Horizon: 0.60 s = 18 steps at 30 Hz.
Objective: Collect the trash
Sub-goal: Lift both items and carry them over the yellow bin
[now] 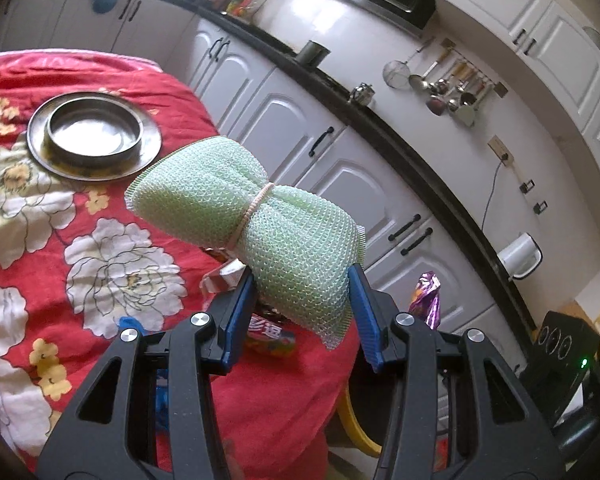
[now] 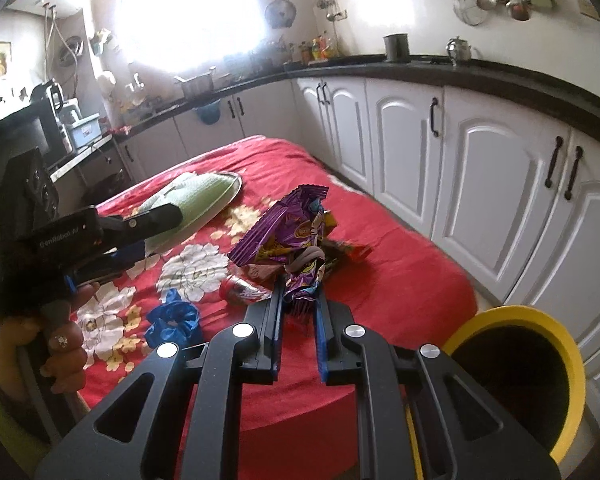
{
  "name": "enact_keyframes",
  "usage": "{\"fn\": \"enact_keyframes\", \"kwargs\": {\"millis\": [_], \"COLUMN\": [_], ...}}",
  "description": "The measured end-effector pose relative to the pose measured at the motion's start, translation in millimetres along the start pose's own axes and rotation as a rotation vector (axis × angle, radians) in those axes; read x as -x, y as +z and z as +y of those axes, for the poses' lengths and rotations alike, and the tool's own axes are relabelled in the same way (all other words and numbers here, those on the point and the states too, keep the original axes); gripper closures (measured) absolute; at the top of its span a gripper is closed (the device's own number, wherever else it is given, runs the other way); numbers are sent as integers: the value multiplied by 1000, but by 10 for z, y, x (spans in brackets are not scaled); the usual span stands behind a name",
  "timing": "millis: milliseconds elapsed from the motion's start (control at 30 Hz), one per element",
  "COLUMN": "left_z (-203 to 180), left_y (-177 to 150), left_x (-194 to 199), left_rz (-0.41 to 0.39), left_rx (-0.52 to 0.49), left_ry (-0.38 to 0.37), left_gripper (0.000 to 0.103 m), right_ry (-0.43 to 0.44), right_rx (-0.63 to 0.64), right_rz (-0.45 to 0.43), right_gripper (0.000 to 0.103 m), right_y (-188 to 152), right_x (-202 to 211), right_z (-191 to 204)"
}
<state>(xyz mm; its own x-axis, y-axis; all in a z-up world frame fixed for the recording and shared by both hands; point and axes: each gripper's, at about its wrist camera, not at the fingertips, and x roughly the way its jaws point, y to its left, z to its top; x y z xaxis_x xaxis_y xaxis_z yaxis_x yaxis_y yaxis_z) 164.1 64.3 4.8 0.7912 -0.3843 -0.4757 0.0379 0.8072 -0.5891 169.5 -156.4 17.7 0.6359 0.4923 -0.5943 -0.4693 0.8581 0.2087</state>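
While the purple snack wrapper (image 2: 290,240) hangs crumpled above the red floral tablecloth (image 2: 400,280), the right gripper (image 2: 298,300) has its blue pads pressed nearly together on the wrapper's lower end — a firm pinch, wrapper clear of the cloth. Over on the other side, the left gripper (image 1: 302,292) is clamped on a pale green mesh scrubber (image 1: 244,216), a fat roll cinched round its middle by a pinkish band, jaws partway closed and biting into its lower end; the roll sticks up and away from the pads, off the table.

Below both tools, more litter lies on the cloth near the table's near edge: a silvery-red wrapper (image 2: 240,290), a crumpled blue wrapper (image 2: 174,320), and a colourful printed packet (image 1: 270,336) right under the scrubber.

Containers now. A yellow-rimmed bin (image 2: 540,380) stands just off the table's near right corner — its inside is dark, and what it holds cannot be told. Toward the far side of the table sits a steel plate (image 1: 140,156) carrying a shallow steel bowl (image 1: 94,128); the bowl looks bare and shiny inside.

A hand (image 2: 60,344) with a green sleeve grips the left tool's handle. White cabinets (image 2: 400,140) under a dark counter (image 2: 500,76) run along beyond the table.
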Motion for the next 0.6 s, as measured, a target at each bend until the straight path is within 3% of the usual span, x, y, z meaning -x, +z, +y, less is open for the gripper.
{"fn": "enact_keyframes", "kwargs": {"millis": [600], "left_z": [-501], "left_y": [-259], "left_x": [-152], "left_rz": [52], "left_rx": [-170], "left_ry": [-34], "left_gripper": [65], "right_ry": [-109], "right_rx": [-84], "right_rz": [-86], "right_gripper": [90], "right_y": [-87], "right_x": [527], "right_z": [-440]}}
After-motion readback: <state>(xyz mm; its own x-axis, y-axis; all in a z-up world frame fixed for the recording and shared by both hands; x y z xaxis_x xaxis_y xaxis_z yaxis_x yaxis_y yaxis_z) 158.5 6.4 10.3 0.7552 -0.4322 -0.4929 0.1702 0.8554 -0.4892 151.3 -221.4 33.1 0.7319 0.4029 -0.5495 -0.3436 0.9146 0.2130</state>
